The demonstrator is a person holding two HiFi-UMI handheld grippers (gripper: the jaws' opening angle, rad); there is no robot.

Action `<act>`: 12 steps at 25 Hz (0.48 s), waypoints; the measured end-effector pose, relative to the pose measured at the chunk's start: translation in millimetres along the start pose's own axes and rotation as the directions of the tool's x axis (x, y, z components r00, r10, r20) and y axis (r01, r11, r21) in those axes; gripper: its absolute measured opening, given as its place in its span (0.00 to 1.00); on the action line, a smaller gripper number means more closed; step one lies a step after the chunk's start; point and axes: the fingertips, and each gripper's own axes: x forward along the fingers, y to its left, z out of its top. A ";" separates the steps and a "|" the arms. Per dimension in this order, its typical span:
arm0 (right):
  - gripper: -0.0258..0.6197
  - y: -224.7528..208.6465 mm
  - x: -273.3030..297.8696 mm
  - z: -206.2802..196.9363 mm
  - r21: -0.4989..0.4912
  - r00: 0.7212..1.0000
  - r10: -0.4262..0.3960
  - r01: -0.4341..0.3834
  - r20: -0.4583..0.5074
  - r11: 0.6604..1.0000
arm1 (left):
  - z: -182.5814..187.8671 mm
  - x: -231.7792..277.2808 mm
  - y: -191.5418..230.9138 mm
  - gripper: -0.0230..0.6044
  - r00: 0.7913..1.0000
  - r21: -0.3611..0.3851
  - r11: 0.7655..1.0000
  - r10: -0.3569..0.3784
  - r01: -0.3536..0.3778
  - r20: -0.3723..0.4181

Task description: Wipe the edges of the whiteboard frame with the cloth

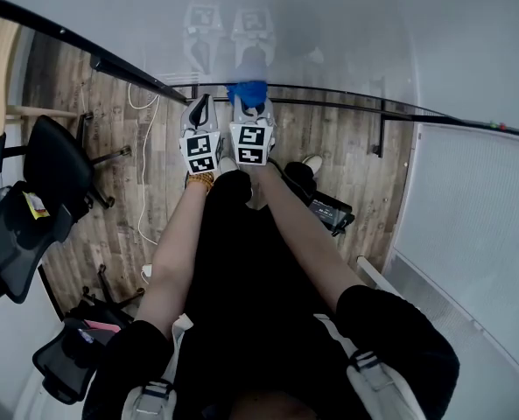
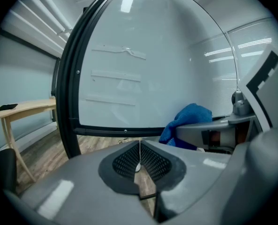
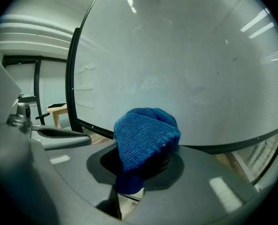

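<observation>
Right gripper view: right gripper (image 3: 139, 170) jaws are clamped on the blue cloth (image 3: 146, 135), with a bunched wad sticking out front. It's a soft, light, floppy knit, so grip deep in the bunch or it'll likely drag out. The cloth is at the bottom edge of the whiteboard frame (image 1: 329, 103), near its left corner; contact unclear. Left gripper (image 2: 139, 165) jaws are closed together, empty. Frame looks smooth and rigid. Wood floor (image 1: 136, 164), office chairs (image 1: 58, 160) off left.

cloth (image 3: 146, 135): blue knitted fabric | whiteboard (image 1: 329, 33): glossy | floor (image 1: 329, 147): wood planks
</observation>
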 end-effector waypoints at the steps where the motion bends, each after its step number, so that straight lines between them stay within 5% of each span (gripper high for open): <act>1: 0.20 5.1 1.2 0.3 -0.004 1.000 0.007 -0.007 -0.001 1.000 | -0.8 -1.8 4.4 0.04 1.000 -0.003 1.000 0.002 -0.002 0.001; 12: 0.20 34.5 6.6 0.3 0.001 0.997 0.080 -0.080 -0.019 0.997 | -4.7 -12.4 27.7 0.04 0.999 -0.003 0.999 0.046 -0.046 -0.008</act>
